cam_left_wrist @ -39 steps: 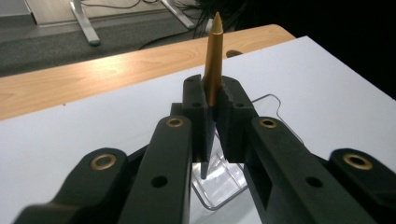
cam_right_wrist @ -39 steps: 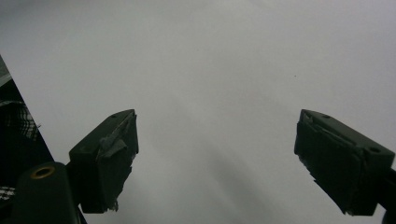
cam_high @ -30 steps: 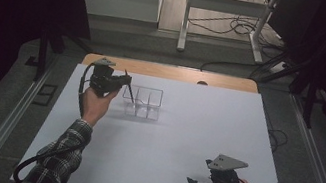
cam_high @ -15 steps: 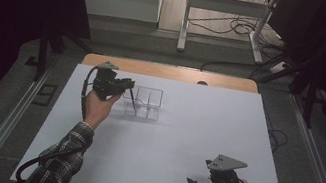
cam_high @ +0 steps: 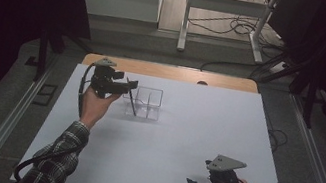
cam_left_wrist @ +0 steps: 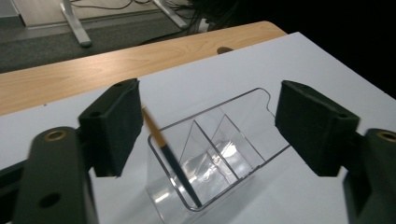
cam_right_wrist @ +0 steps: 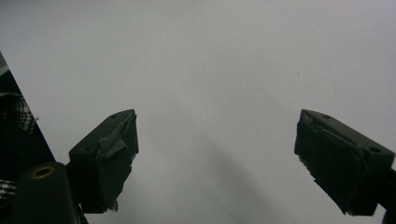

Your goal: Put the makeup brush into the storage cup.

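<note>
A slim, dark pencil [cam_left_wrist: 173, 165], probably brown-ended, leans in the clear organizer [cam_left_wrist: 219, 154]; left tongs [cam_left_wrist: 208, 130] just opened wide.

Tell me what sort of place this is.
Probably a lab or recording workspace, not a home: a white-covered table with bare metal rails alongside, loose cables on the floor beyond, and a metal stand at the back.

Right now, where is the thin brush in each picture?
High view: the brush leans in the near-left pocket of the clear holder, just right of the left gripper.
Left gripper view: the brush is left of centre, slanting into the clear holder.
Right gripper view: white tabletop between its jaws, no brush.
Shared landmark: the clear holder.
</note>
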Motion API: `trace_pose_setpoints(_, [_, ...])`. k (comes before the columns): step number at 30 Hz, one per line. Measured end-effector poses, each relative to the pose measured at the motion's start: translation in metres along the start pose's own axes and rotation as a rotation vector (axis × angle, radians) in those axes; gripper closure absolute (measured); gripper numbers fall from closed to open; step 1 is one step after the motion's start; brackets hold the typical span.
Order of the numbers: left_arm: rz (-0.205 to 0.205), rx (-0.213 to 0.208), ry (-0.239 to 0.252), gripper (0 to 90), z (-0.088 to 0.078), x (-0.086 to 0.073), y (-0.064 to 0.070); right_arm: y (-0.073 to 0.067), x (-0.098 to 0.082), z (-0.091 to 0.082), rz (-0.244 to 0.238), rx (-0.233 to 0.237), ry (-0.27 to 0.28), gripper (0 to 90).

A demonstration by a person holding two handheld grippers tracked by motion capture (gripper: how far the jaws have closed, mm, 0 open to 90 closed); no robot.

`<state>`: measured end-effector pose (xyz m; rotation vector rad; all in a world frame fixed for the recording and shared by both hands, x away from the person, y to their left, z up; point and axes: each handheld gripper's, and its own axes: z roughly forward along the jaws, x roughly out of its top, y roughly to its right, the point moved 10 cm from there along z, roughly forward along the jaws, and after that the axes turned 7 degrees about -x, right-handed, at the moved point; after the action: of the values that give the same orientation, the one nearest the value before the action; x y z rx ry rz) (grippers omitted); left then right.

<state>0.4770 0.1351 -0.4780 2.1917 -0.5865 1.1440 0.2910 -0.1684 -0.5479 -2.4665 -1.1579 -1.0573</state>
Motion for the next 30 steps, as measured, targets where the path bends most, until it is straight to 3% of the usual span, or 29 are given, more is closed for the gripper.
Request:
trace_pose_setpoints(9, [0.035,-0.013,-0.008,7.8,-0.007,0.004,0.009,0.0,0.001,0.0,0.002,-0.002,0.005,13.8])
trace_pose_setpoints(30, [0.142,-0.02,-0.036,2.4,-0.037,-0.011,0.03,0.005,0.004,-0.003,0.033,-0.015,0.033,12.1])
